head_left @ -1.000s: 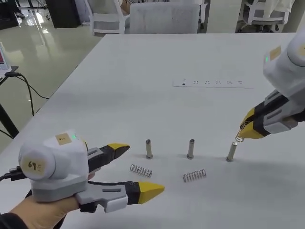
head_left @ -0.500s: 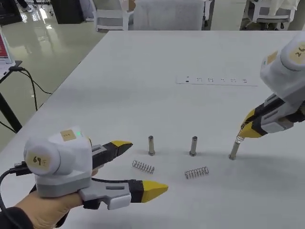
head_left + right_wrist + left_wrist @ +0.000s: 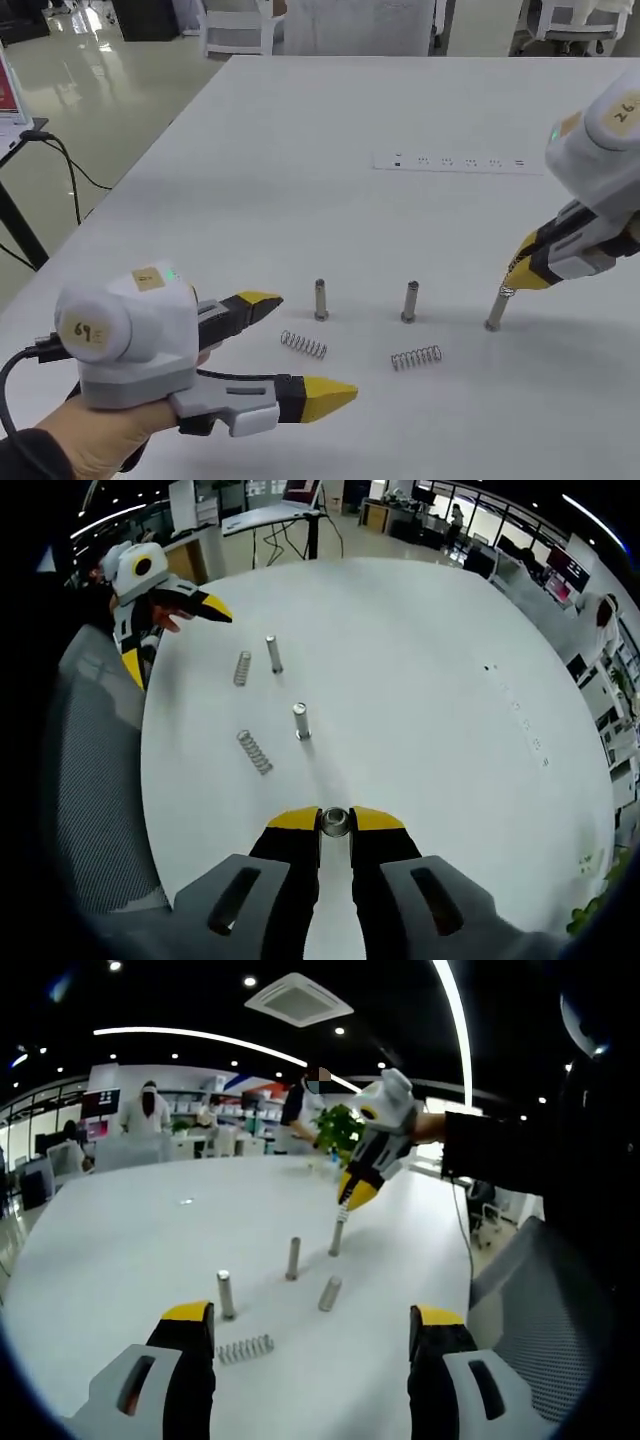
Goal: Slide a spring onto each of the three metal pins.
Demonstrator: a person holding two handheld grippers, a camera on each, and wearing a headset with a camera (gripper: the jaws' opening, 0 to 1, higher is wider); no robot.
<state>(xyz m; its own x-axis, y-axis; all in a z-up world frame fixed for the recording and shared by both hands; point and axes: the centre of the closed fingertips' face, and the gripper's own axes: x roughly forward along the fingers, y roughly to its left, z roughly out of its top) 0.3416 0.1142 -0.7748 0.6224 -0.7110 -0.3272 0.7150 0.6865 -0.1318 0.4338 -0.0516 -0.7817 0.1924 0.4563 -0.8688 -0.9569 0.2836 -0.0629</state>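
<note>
Right, one spring is pinched at the yellow tips of the right gripper. It is held slanted, with its lower end at the top of the right-hand pin; whether it is already over the pin's tip cannot be told. In the right gripper view the fingers are seen nearly pressed together, with that spring caught end-on between them. The middle pin and the left pin are stood upright and bare. All three pins are set in a row across the near part of the white table. A second spring is laid flat just nearer than the left pin, and a third spring just nearer than the middle pin. The left gripper is held in a hand over the near left of the table. Its fingers are spread wide, with nothing gripped. A white power strip is laid farther back on the table.
</note>
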